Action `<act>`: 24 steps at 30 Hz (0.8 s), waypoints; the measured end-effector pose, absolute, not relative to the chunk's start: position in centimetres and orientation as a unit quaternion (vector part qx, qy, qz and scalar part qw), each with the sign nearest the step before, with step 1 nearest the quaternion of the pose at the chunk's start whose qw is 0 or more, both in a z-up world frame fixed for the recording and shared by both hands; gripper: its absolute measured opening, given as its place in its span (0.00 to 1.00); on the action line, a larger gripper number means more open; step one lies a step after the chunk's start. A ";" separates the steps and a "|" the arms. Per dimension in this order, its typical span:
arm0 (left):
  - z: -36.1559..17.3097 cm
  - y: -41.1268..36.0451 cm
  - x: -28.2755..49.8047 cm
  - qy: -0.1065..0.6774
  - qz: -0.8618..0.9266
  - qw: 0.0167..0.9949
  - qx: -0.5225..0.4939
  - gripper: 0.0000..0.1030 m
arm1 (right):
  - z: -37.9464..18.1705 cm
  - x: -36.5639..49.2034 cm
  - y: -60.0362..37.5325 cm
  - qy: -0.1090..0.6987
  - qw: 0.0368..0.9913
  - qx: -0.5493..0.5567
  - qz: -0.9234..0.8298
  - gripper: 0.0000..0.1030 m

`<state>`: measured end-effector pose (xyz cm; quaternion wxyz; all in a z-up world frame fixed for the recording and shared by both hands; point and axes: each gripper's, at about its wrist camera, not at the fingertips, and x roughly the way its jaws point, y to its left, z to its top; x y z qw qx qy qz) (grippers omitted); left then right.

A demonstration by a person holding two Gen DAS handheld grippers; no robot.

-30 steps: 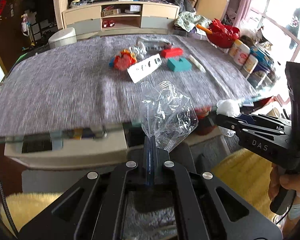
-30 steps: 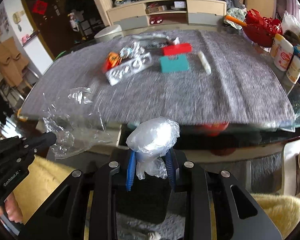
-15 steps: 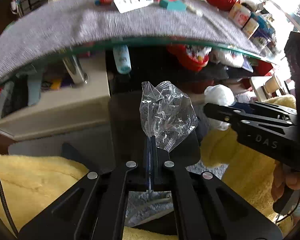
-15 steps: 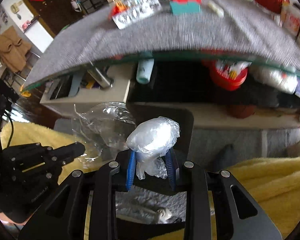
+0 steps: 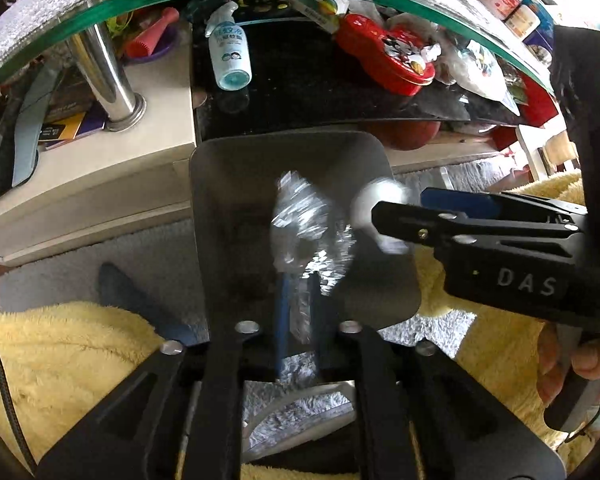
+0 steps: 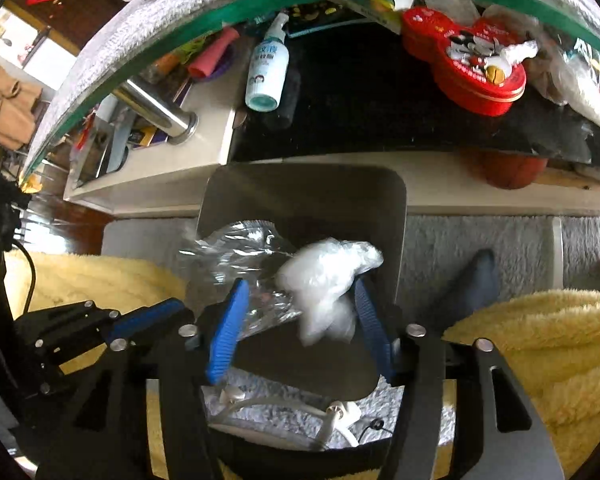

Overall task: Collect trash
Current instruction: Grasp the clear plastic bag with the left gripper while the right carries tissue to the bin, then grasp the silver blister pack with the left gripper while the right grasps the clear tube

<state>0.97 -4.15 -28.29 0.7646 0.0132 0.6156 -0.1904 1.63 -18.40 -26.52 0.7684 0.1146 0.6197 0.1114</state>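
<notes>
Pointing down over a dark bin (image 6: 396,216) on the floor, both grippers were opening: the left gripper (image 5: 300,312) loosening around a clear plastic bag (image 5: 304,232), the right gripper (image 6: 300,316) spread around a white wad (image 6: 324,276).

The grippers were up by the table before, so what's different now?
Both grippers went down from the tabletop to the trash bin. The left gripper is opening around the clear wrapper; the right gripper is opening and letting the white wad go. The shelf clutter stayed put.
</notes>
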 end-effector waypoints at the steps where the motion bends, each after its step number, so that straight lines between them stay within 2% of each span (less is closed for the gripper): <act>1: -28.3 -4.0 1.1 0.616 -0.188 0.765 0.013 0.28 | -26.5 1.9 -18.4 0.619 0.769 0.117 0.111 0.58; 2: -28.3 -4.0 1.2 0.616 -0.187 0.765 0.012 0.30 | -26.4 2.1 -18.5 0.618 0.769 0.118 0.110 0.60; 6: -27.6 -3.5 1.5 0.612 -0.179 0.770 0.008 0.52 | -25.4 2.6 -19.0 0.610 0.778 0.115 0.099 0.69; 8: -26.9 -3.1 1.7 0.605 -0.173 0.777 0.009 0.64 | -24.7 2.9 -19.4 0.602 0.786 0.109 0.087 0.81; 9: -26.4 -2.8 1.9 0.599 -0.168 0.783 0.011 0.72 | -24.2 3.1 -19.8 0.596 0.792 0.105 0.080 0.85; 10: -25.9 -2.6 2.1 0.594 -0.163 0.788 0.013 0.78 | -23.7 3.3 -20.1 0.590 0.798 0.101 0.072 0.93; 12: -24.9 -2.2 2.5 0.584 -0.153 0.797 0.018 0.81 | -22.8 3.7 -20.8 0.584 0.804 0.098 0.063 0.97; 24: -17.5 -1.0 5.1 0.518 -0.138 0.844 0.019 0.86 | -16.3 6.3 -23.5 0.524 0.846 0.090 0.038 0.97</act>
